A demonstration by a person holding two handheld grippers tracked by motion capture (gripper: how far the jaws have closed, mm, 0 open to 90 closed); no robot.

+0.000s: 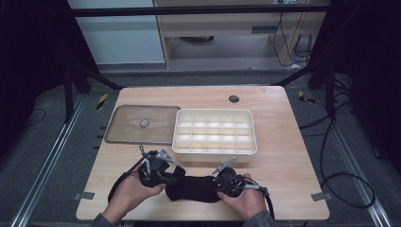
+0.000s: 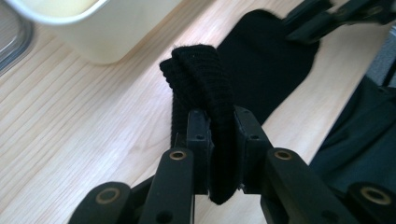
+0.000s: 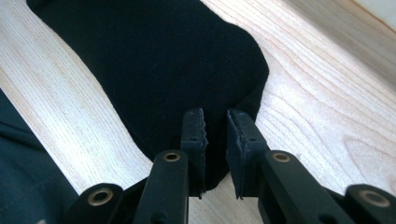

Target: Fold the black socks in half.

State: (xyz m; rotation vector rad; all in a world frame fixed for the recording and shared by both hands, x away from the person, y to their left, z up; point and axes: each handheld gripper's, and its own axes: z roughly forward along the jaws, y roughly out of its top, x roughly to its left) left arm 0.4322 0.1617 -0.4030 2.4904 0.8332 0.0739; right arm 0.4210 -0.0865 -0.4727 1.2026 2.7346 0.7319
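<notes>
While unbranded, black sock sits pinched in left gripper.

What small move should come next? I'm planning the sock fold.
Probably close the right gripper on the sock: its jaws straddle one end with a gap, while the left gripper already pinches the bunched other end.

High view dim, corners black; overhead light brightens tabletop and white tray. Gripper views sharp up close, soft at top edges, black sock detail crushed.
</notes>
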